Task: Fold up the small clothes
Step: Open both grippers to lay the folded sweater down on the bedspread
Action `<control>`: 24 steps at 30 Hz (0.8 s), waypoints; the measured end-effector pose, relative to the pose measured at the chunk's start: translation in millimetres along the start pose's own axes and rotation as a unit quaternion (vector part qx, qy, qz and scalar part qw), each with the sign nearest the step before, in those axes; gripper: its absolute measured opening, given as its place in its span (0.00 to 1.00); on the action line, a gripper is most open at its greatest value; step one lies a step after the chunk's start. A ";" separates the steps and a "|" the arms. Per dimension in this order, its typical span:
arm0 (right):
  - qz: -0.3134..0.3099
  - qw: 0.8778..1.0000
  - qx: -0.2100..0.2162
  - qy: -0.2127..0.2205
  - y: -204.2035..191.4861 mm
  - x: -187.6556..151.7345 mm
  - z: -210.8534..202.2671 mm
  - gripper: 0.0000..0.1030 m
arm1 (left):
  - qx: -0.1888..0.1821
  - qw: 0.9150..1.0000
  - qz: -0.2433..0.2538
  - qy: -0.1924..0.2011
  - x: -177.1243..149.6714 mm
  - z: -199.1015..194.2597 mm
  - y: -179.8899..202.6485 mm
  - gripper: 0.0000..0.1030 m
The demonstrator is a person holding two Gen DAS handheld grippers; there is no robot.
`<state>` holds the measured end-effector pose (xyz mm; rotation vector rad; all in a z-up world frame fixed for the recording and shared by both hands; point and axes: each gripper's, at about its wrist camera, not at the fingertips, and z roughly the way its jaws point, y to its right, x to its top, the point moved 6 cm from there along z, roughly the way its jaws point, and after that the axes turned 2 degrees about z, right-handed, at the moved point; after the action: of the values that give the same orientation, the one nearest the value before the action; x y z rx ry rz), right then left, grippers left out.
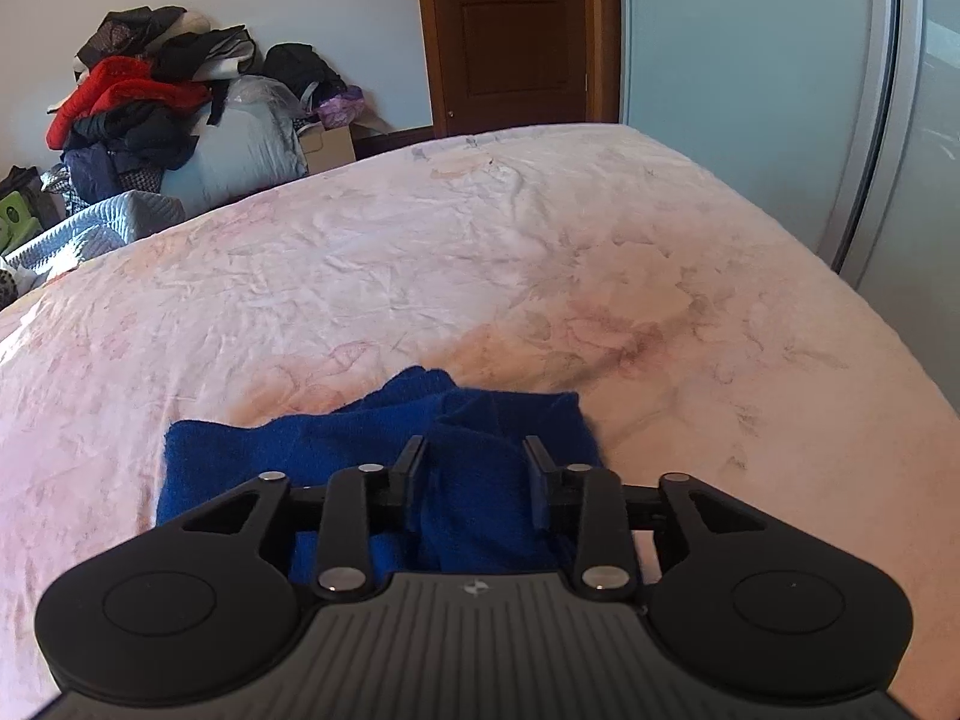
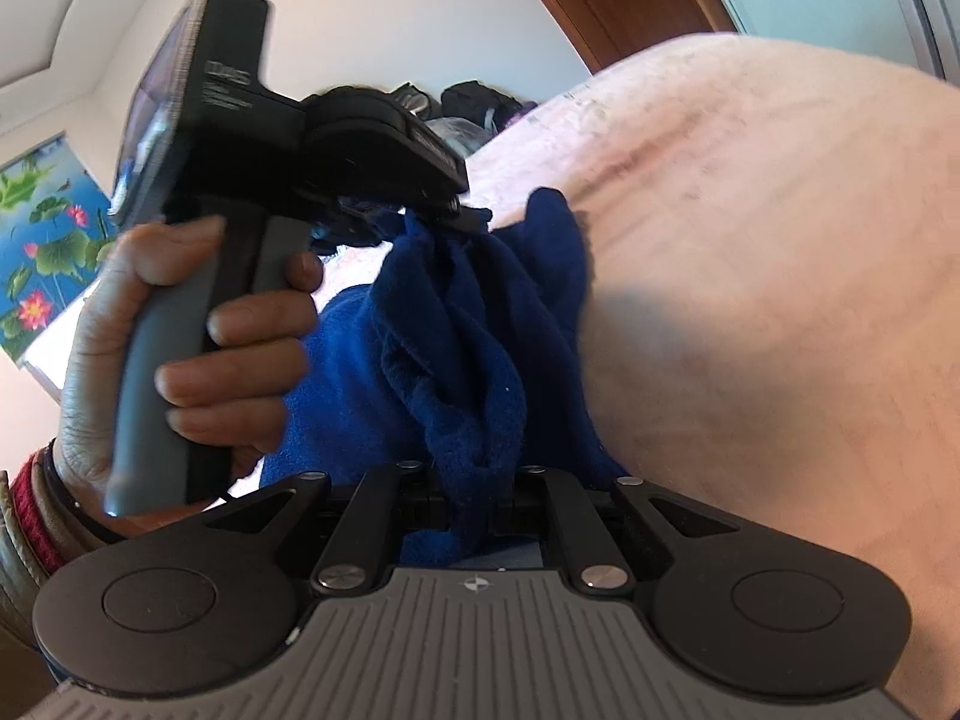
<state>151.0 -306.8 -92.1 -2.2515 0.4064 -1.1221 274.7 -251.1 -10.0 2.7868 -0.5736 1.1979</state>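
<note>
Blue garment (image 1: pixel 336 456): bunched on the pink bedsheet (image 1: pixel 420 252), partly lifted between the 2 grippers.
Left gripper (image 1: pixel 474 468): jaws spread apart, blue cloth lying between the fingers, not pinched.
Right gripper (image 2: pixel 474 504): jaws clenched on a fold of the blue garment.
Left hand (image 2: pixel 180 348): wrapped around the left gripper's handle.
Background: clothes pile (image 1: pixel 150 102) by the wall, brown door (image 1: pixel 516 30).
</note>
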 end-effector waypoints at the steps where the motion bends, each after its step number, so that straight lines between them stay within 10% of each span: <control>1: 0.004 1.000 0.000 -0.001 1.4 -0.1 1.2 0.09 | 0.001 1.000 -0.007 0.012 3.9 -4.6 -3.9 0.52; 4: 0.012 1.000 0.000 -0.003 4.8 -0.9 2.6 0.09 | 0.018 0.998 -0.022 0.059 15.8 -22.3 -18.0 0.84; 16: -0.024 0.997 -0.065 0.046 8.3 38.6 -27.5 0.30 | 0.119 0.993 -0.013 0.018 -43.7 -36.1 -82.2 0.84; 19: -0.079 0.995 -0.060 0.030 -9.5 62.5 -2.3 0.39 | 0.113 0.993 -0.023 0.004 -59.3 -34.4 -87.0 0.84; 21: -0.112 0.992 -0.060 0.017 -19.8 75.8 21.9 0.64 | 0.110 0.994 -0.029 -0.002 -65.6 -33.1 -89.5 0.84; 24: -0.122 0.991 -0.060 0.007 -27.3 100.5 53.3 0.64 | 0.112 0.993 -0.035 -0.004 -71.6 -34.2 -94.4 0.84</control>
<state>254.1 -316.6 -37.9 -2.4506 0.2118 -1.2674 239.6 -134.3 -28.0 2.9666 -0.3583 1.3135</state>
